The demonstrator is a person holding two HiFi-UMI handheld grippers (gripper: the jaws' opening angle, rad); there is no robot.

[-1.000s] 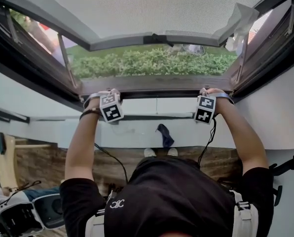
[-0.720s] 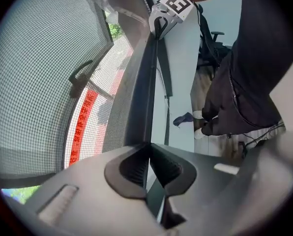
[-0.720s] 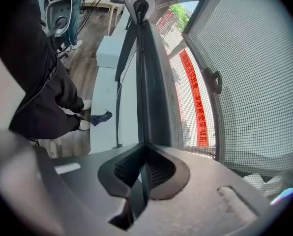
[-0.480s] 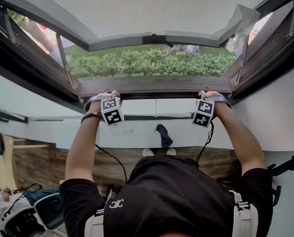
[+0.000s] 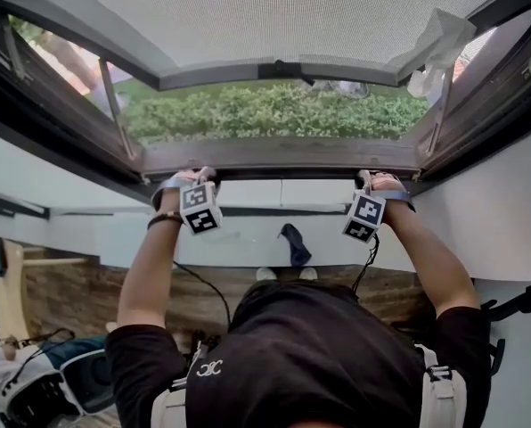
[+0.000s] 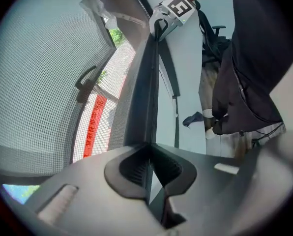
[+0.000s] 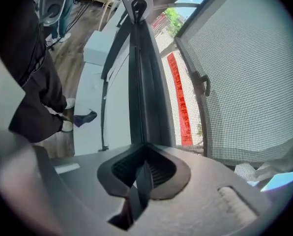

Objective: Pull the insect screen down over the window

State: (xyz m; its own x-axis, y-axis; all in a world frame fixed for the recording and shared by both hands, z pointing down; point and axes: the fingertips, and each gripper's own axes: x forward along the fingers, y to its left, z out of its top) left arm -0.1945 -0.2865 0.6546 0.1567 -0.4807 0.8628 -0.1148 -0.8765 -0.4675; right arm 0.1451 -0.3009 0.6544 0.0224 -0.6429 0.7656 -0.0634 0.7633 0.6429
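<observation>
Window frame [image 5: 52, 123] takes up the top of your head view. The screen [image 5: 274, 16] mesh spans it, with a hedge [image 5: 274, 112] outside beyond. The screen's bottom bar [image 5: 274, 157] sits low in the frame, level across, just above the white wall [image 5: 274, 239]. You hold the bar near both ends, arms out. Your left claw [image 5: 191, 176] is pinched on its left part. In the left gripper view the pads [image 6: 135, 173] press on the bar's thin edge, mesh to their left. Your right claw [image 5: 369, 180] is pinched on the right part the same way. The right gripper view shows the bar running straight out from between the pads, mesh on its right.
</observation>
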